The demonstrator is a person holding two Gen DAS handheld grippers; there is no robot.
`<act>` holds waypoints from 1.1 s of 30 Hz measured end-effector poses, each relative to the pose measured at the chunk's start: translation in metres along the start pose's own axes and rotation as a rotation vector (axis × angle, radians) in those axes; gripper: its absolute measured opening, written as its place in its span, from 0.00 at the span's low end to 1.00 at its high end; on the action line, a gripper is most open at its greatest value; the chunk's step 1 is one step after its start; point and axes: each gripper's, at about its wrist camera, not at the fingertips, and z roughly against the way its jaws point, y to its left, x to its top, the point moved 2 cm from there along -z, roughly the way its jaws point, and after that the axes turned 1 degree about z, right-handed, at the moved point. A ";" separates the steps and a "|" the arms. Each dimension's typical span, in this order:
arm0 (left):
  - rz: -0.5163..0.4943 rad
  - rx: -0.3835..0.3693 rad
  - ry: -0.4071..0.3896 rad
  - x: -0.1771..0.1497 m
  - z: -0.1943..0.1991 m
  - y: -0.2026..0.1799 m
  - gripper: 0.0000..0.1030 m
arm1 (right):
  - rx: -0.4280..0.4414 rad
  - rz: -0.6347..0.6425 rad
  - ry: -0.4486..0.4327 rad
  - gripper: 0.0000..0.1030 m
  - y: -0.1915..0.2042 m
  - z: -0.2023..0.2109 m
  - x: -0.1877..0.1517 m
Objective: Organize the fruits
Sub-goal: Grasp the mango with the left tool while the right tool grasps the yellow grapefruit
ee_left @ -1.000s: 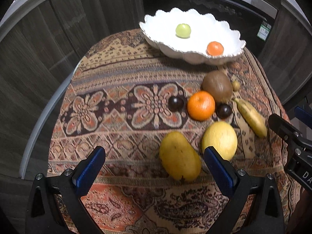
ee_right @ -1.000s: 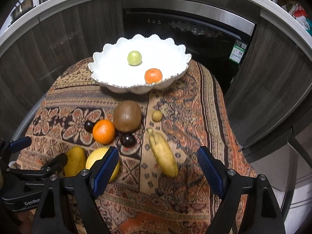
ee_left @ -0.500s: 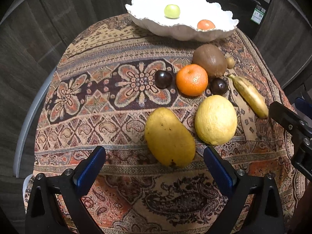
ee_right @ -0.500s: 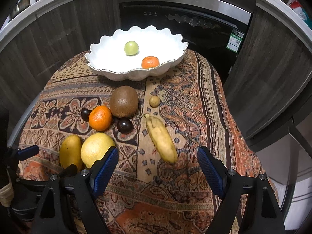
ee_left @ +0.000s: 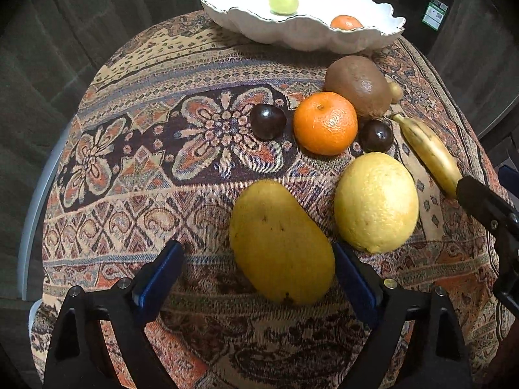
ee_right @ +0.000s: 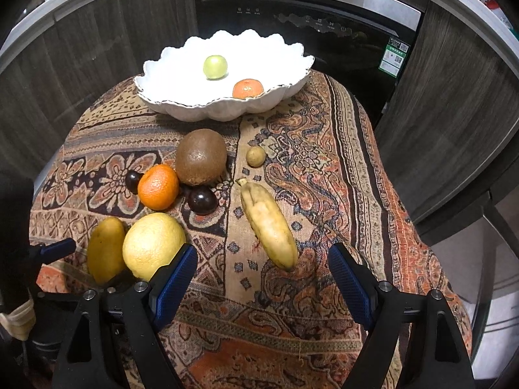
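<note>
Left tool (ee_left: 258, 274) wide, mango (ee_left: 280, 243) between its pads. Mango judged heavy, smooth, bruisable: grip mid-body. Right tool (ee_right: 262, 280) wide, empty.

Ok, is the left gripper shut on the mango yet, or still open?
Open. The left gripper has its blue pads wide apart; the mango lies on the cloth between them, nearer the right pad, with a clear gap on the left.
</note>
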 end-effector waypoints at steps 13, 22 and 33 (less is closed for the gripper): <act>-0.010 -0.053 -0.007 0.005 -0.002 -0.007 0.56 | 0.016 -0.025 0.014 0.81 -0.005 -0.006 0.001; 0.000 -0.057 -0.020 -0.001 0.012 -0.002 0.55 | 0.007 -0.001 -0.004 0.81 0.001 0.004 0.003; 0.059 -0.026 -0.071 -0.010 0.036 0.040 0.55 | 0.035 0.038 -0.015 0.81 0.028 0.011 0.008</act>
